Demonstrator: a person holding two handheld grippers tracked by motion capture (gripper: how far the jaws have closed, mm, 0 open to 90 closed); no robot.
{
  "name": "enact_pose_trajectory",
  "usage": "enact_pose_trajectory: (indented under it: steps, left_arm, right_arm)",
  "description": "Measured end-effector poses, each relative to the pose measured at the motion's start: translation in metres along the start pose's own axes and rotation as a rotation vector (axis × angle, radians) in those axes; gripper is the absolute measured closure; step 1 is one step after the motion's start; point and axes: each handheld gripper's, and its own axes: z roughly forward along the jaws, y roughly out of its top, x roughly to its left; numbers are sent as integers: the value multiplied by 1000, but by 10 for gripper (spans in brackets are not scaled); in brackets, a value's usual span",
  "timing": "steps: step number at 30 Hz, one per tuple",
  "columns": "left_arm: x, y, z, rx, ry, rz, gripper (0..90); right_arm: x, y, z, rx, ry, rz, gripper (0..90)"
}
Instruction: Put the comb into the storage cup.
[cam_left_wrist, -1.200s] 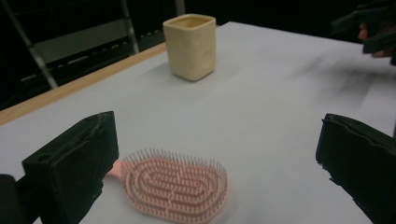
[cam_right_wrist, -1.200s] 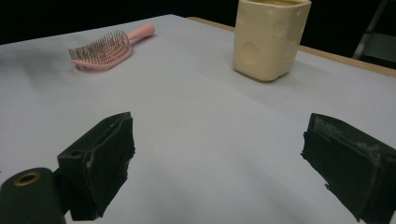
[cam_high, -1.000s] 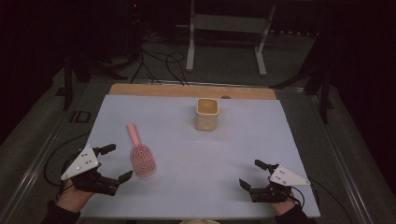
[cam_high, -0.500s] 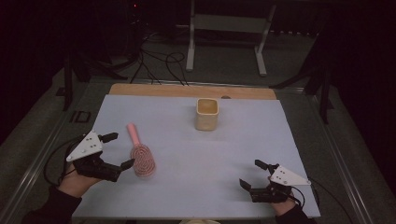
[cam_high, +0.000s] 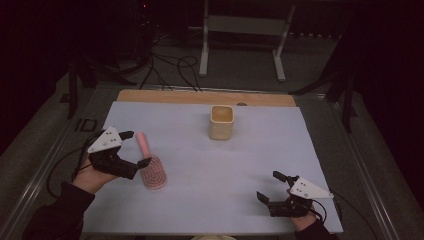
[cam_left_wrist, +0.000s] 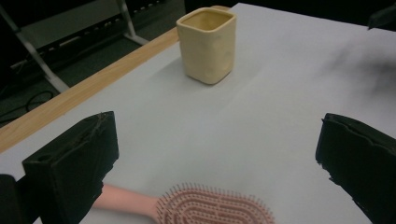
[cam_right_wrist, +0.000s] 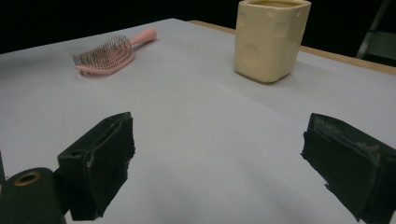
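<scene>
A pink hairbrush (cam_high: 152, 171) lies bristles up on the left of the pale mat, its handle pointing away from me. My left gripper (cam_high: 136, 148) is open, its jaws standing to either side of the handle where it meets the head. In the left gripper view the hairbrush (cam_left_wrist: 215, 206) sits low between the wide-apart jaws of the left gripper (cam_left_wrist: 219, 144), with the cream square cup (cam_left_wrist: 208, 44) beyond. The cup (cam_high: 221, 121) stands upright at the mat's far middle. Near the front right edge my right gripper (cam_high: 269, 186) rests open and holds nothing.
A wooden strip (cam_high: 165, 96) runs along the table's far edge. Beyond it stand a metal frame's legs (cam_high: 204, 50) and cables (cam_high: 165, 65) on the floor. In the right gripper view the hairbrush (cam_right_wrist: 109, 53) and the cup (cam_right_wrist: 271, 39) lie far ahead.
My left gripper has moved forward and to the right, up to the hairbrush, and now straddles its handle. The right gripper, the hairbrush and the cup have stayed put.
</scene>
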Motion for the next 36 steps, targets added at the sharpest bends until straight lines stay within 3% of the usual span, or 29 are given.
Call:
enact_pose_trajectory:
  steps: [13,20,24,28,36]
  left_arm:
    - [32,-1,36,69,27,-35,25]
    - [43,-5,55,95,22,-51,72]
    - [48,-10,64,99,22,-52,161]
    - [53,-15,71,112,36,-66,193]
    - [64,-31,83,157,55,-88,431]
  right_arm:
    - [0,0,0,0,3,-4,87]
    - [1,0,0,0,4,-5,87]
    - [1,0,0,1,7,-6,87]
    - [1,-1,1,4,10,-2,87]
    - [1,0,1,5,14,-2,87]
